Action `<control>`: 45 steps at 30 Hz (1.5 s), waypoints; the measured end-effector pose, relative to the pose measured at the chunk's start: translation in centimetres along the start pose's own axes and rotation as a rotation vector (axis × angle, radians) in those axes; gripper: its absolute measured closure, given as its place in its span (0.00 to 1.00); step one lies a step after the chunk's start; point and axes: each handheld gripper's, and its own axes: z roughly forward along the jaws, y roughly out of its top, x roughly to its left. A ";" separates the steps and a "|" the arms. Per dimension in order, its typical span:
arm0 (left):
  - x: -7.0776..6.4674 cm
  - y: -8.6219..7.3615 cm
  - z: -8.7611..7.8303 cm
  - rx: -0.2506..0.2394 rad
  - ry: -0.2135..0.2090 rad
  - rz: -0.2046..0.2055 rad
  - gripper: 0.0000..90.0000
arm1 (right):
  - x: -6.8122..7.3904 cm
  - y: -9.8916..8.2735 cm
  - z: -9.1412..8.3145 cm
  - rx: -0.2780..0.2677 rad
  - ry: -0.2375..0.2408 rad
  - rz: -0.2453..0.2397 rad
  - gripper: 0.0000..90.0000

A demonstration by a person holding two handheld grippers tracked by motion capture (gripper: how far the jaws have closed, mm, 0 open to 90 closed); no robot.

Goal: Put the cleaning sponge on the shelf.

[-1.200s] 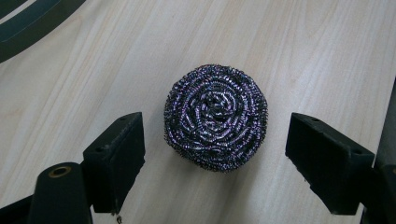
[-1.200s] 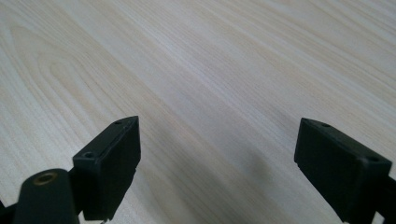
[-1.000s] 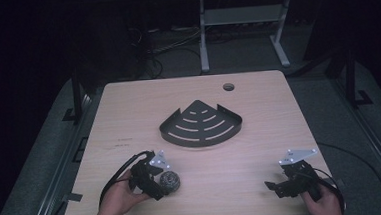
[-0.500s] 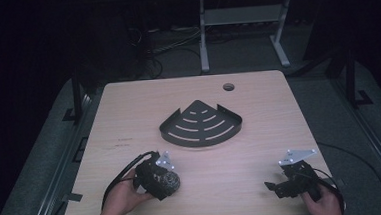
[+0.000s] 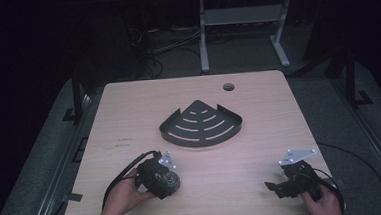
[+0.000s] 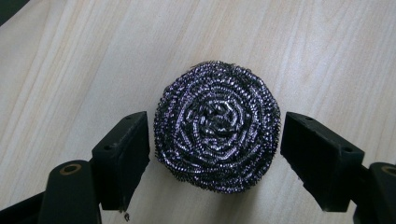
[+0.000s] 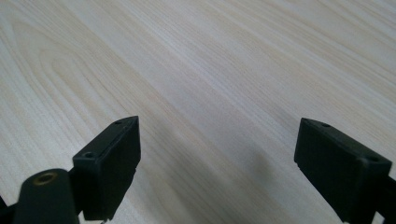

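A round steel-wool scourer point(image 6: 217, 125) lies on the wooden table point(image 5: 128, 111), near its front left point(image 5: 169, 181). My left gripper point(image 5: 158, 177) hangs over it, open, with one jaw on each side of the scourer and small gaps between jaws and wire. In the left gripper view the scourer sits right between the two black fingers point(image 6: 123, 154). My right gripper point(image 5: 289, 181) rests open near the table's front right corner, with nothing between its fingers point(image 7: 112, 161) but bare wood.
A black fan-shaped corner shelf point(image 5: 201, 124) with curved slots lies flat at the table's middle. A round cable hole point(image 5: 228, 87) sits near the far edge. Dark floor, cables and a white stand leg point(image 5: 203, 36) lie beyond the table.
My left gripper has moved right and down over the scourer, so the scourer now lies between its jaws. The right gripper has stayed put.
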 end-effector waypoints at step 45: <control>0.1 1.0 -0.3 0.052 0.008 0.025 0.39 | 0.3 0.1 0.1 0.005 0.001 -0.014 0.16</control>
